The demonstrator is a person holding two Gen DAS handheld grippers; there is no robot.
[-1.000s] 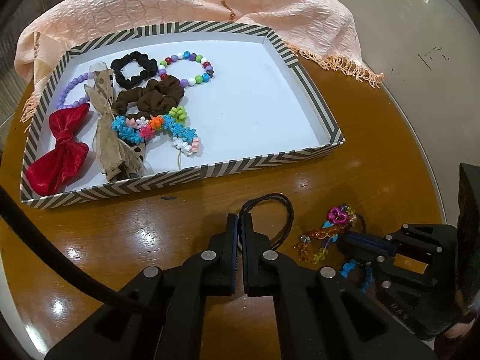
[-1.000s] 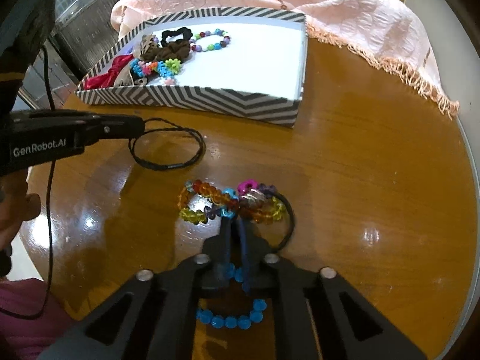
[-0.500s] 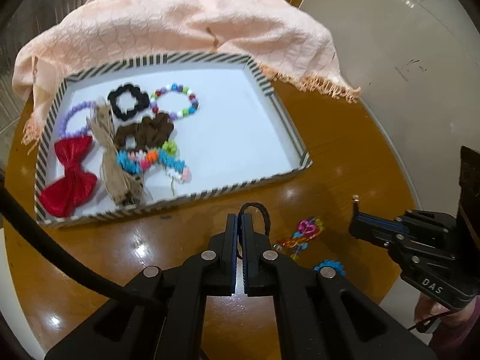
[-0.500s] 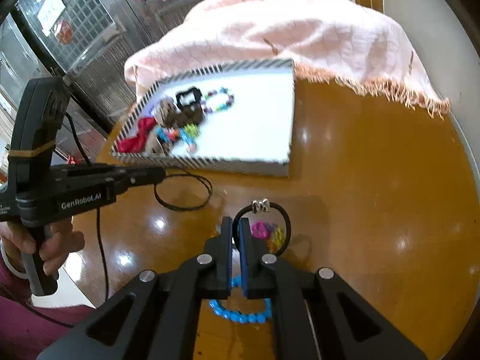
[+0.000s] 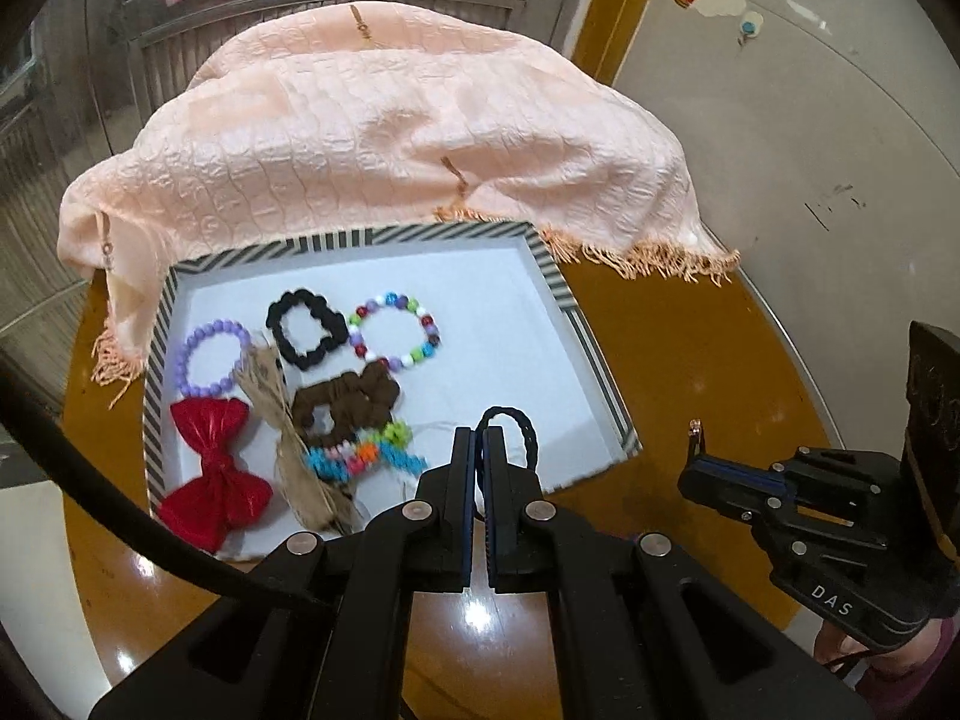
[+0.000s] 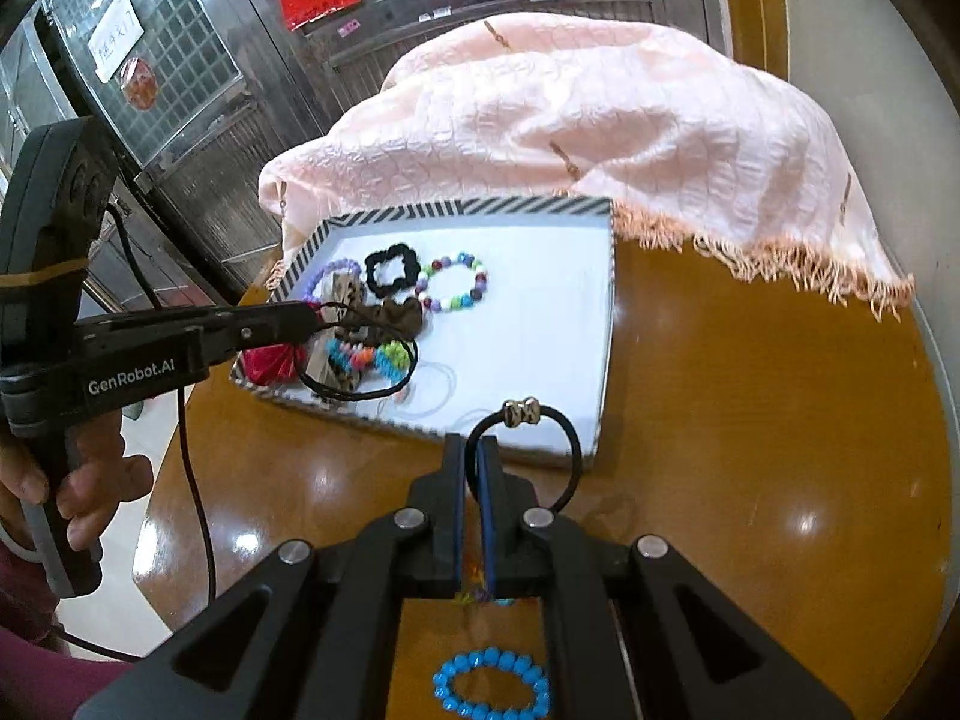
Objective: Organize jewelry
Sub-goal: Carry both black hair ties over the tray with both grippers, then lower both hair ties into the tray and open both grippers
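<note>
My left gripper [image 5: 478, 439] is shut on a black braided hair tie [image 5: 521, 427], which hangs in the air over the near edge of the striped tray [image 5: 558, 276]. From the right wrist view, the same left gripper [image 6: 307, 315] dangles that braided loop [image 6: 360, 396] over the tray's near left corner. My right gripper [image 6: 474, 445] is shut on a black hair tie with a gold bead [image 6: 521, 413], held above the table just before the tray [image 6: 606, 360]. A blue bead bracelet [image 6: 492, 684] lies on the table below it.
The tray holds a red bow [image 5: 213, 474], a beige bow [image 5: 288, 420], black [image 5: 306, 330] and brown [image 5: 348, 402] scrunchies and several bead bracelets. A pink fringed cloth [image 5: 384, 138] covers the back of the round wooden table [image 6: 750, 420]. A hand [image 6: 78, 492] grips the left tool.
Both grippers have risen off the table, each lifting its hair tie, and have moved toward the tray. The colourful and blue bracelets stayed on the table.
</note>
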